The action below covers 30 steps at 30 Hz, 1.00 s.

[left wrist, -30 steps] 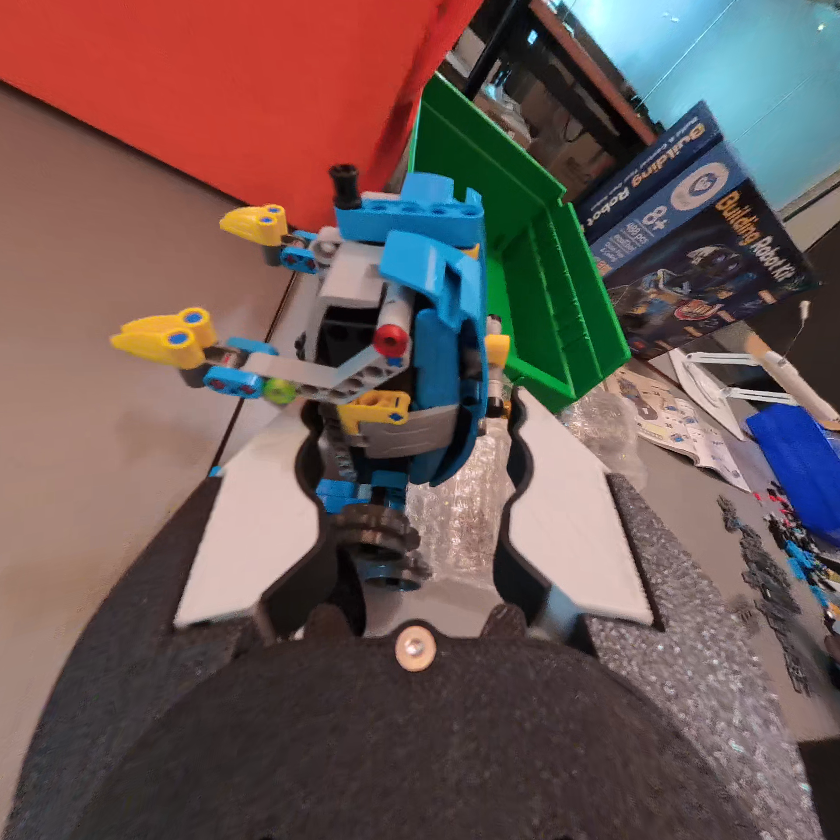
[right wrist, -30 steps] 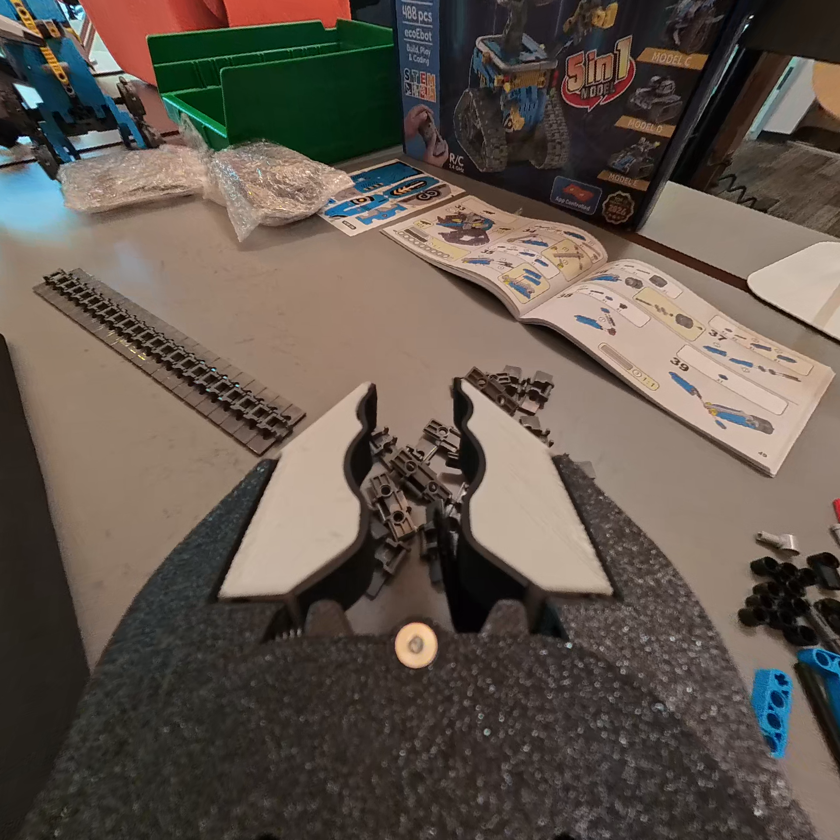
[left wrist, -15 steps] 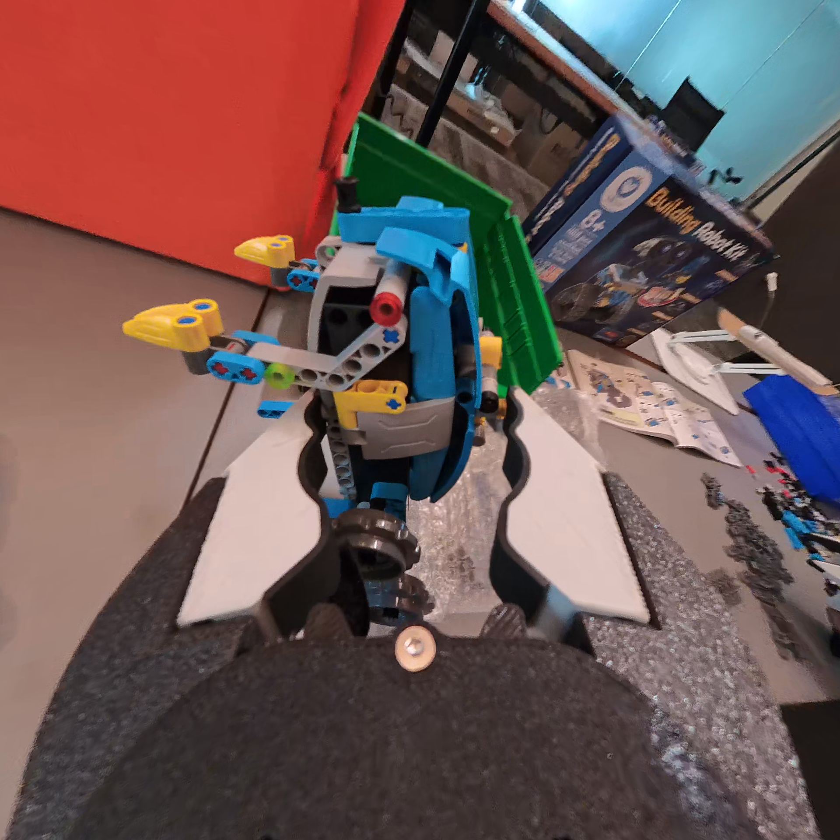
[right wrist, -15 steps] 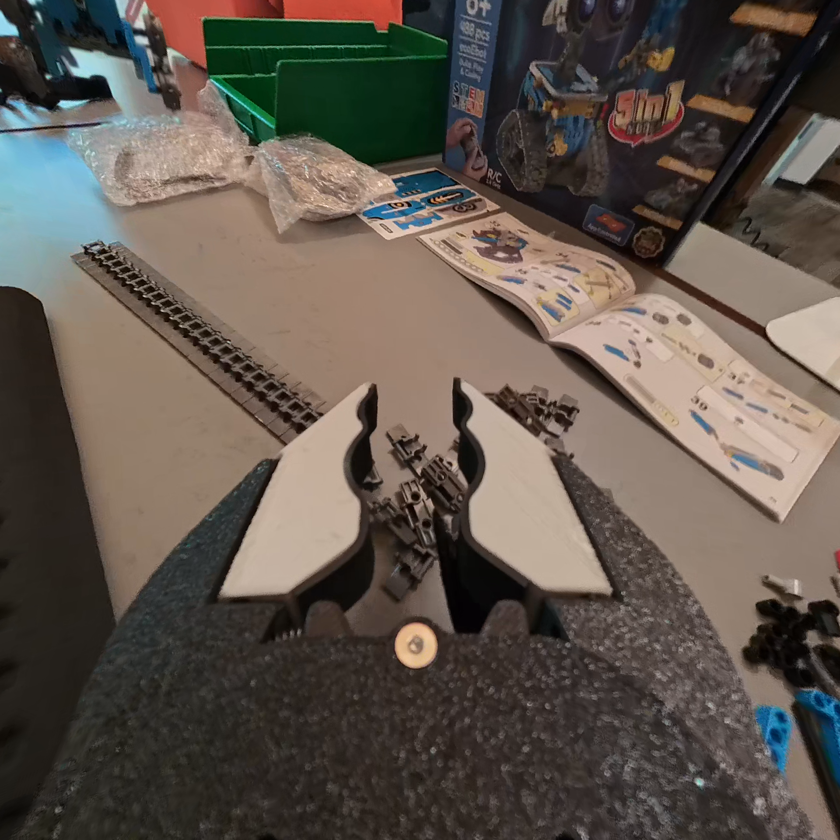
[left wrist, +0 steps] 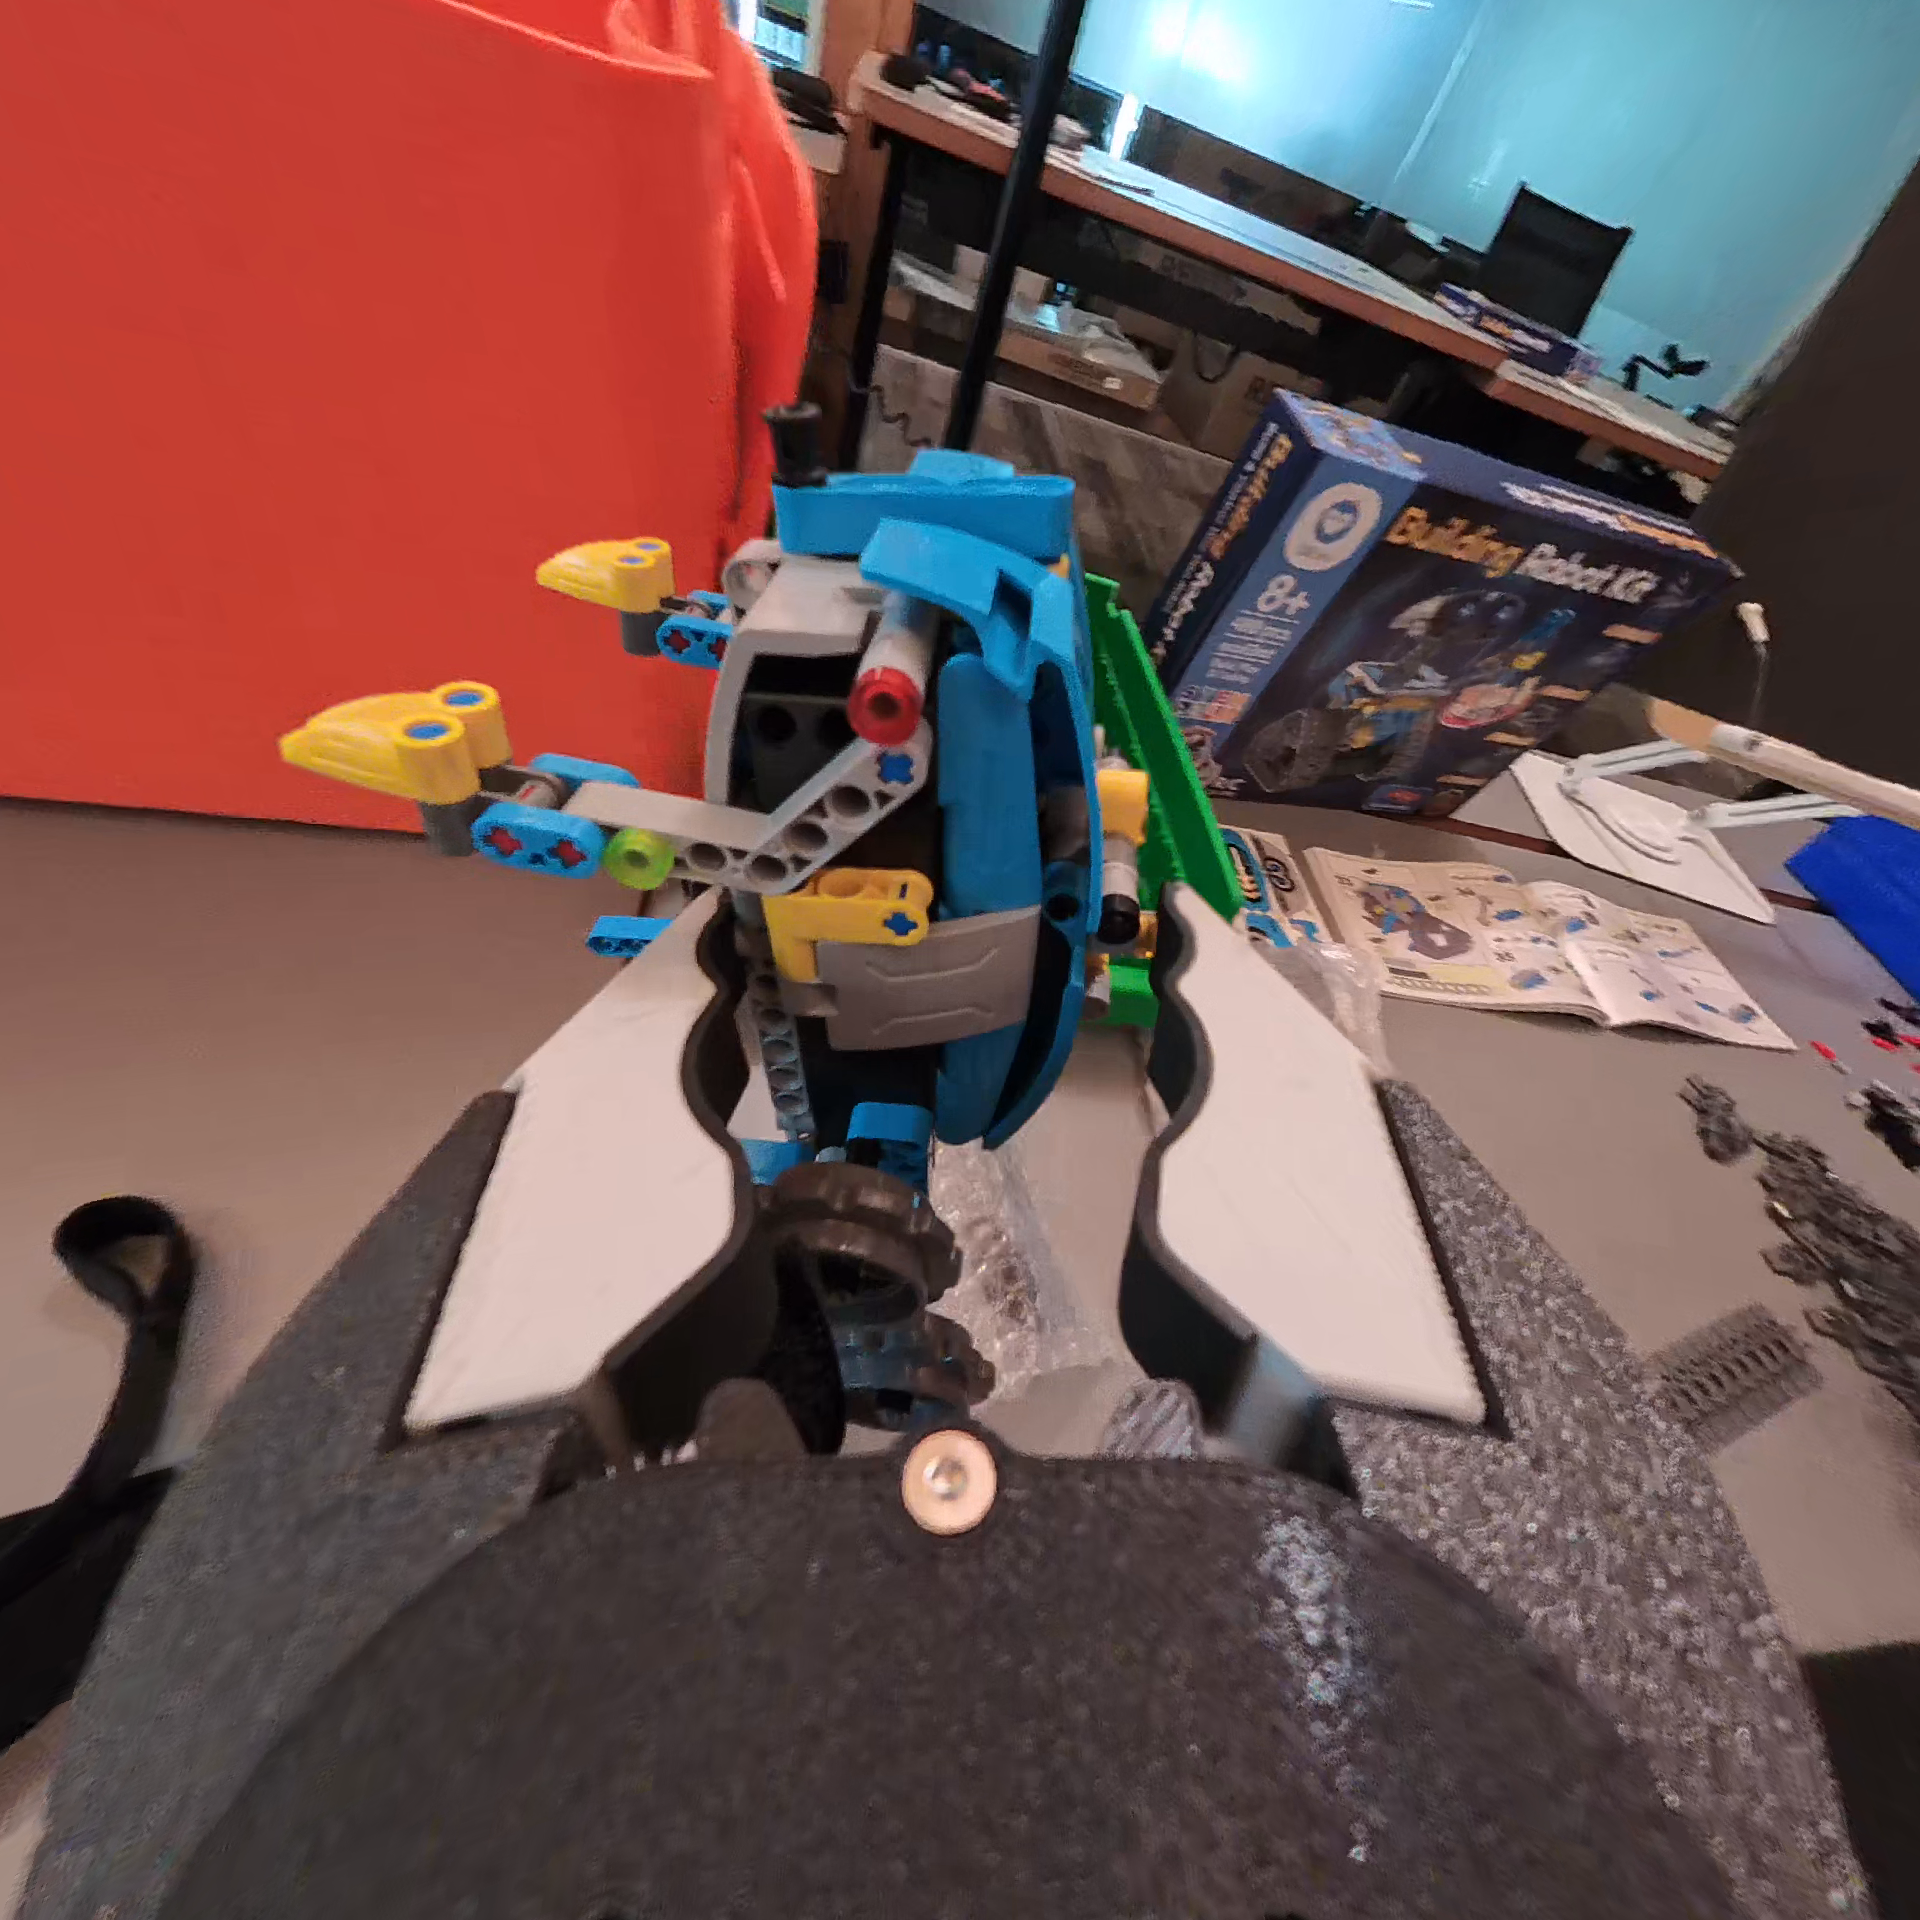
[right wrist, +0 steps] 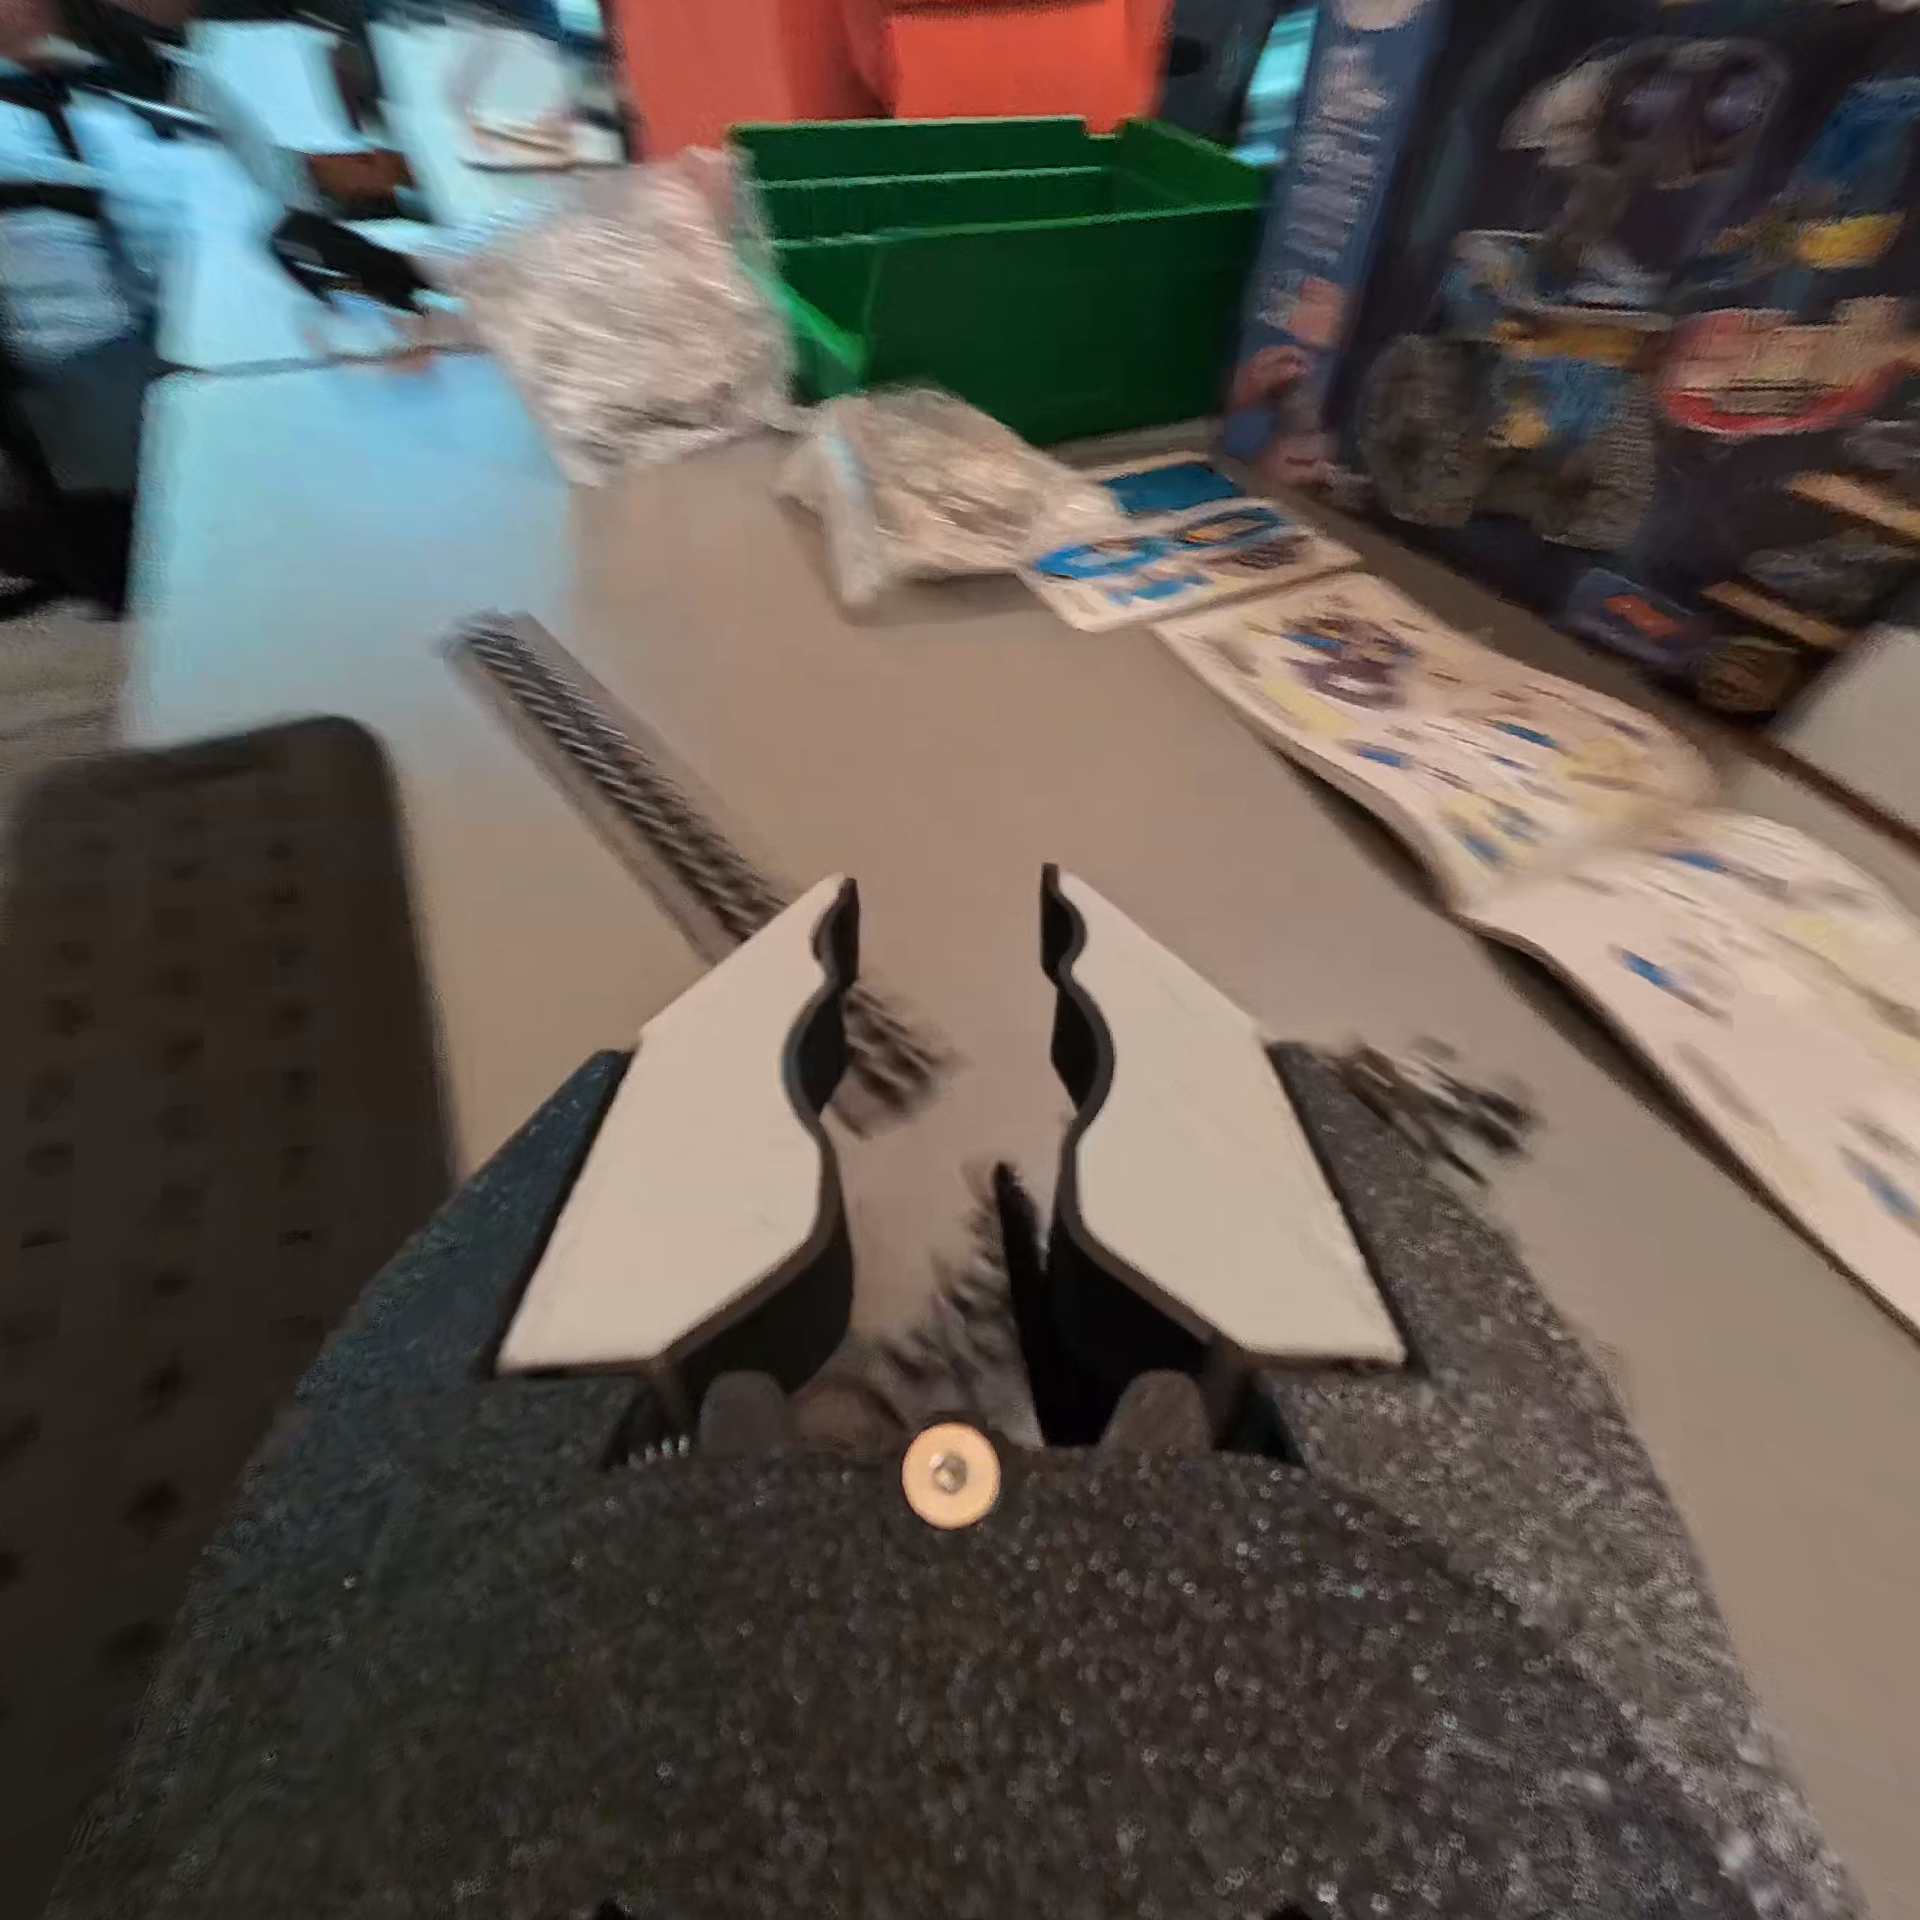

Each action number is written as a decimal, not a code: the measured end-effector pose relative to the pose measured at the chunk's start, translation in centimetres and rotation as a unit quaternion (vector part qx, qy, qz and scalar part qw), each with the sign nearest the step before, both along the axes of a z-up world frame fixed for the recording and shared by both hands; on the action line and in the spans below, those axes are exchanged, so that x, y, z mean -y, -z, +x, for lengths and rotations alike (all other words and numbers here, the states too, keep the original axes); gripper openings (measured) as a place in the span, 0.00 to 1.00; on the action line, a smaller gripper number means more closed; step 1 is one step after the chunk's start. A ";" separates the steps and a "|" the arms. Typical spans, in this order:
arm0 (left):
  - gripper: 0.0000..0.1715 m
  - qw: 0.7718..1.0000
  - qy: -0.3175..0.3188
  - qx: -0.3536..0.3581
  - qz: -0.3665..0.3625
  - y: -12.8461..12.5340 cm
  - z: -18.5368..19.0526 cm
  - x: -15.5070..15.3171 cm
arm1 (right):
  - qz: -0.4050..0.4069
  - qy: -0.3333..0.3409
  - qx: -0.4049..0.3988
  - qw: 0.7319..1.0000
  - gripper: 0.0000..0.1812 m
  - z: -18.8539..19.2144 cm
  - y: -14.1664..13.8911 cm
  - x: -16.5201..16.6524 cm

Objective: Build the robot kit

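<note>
Grey tabletop (left wrist: 260,997), orange panel (left wrist: 364,364) behind. Your left gripper (left wrist: 940,935) has fingers wide apart around the blue brick-built robot model (left wrist: 935,790); contact on the far side not discernible. Green bin (right wrist: 1018,260) and kit box (left wrist: 1455,613) beyond. Your right gripper (right wrist: 949,914) hangs empty, fingers parted, above the table near loose dark track links (right wrist: 894,1049); view blurred.

Your left wrist view is looking low and close across the table toward the green bin (left wrist: 1164,769); your right wrist view, blurred, is facing that same green bin (right wrist: 997,270) from farther back. Both are sharing it.
</note>
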<state>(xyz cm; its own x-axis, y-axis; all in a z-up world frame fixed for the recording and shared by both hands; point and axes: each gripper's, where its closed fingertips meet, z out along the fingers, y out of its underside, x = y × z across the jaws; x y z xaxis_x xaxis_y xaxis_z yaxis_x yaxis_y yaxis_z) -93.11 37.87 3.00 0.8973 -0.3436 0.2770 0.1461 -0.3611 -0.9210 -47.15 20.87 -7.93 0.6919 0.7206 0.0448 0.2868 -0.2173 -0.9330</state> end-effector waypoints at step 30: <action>0.46 0.995 -0.041 0.082 0.048 -2.2 -6.0 1.0 | -0.225 -0.306 0.048 0.924 0.33 -46.7 5.2 -13.1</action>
<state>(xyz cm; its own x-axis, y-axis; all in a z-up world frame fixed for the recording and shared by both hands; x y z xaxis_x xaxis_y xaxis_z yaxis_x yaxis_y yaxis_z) -99.15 36.88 5.17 0.8690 -0.3029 0.3913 0.3224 -0.2534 -0.9121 -93.82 33.95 -13.08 0.1581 0.9358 -0.3151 0.5611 -0.3477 -0.7512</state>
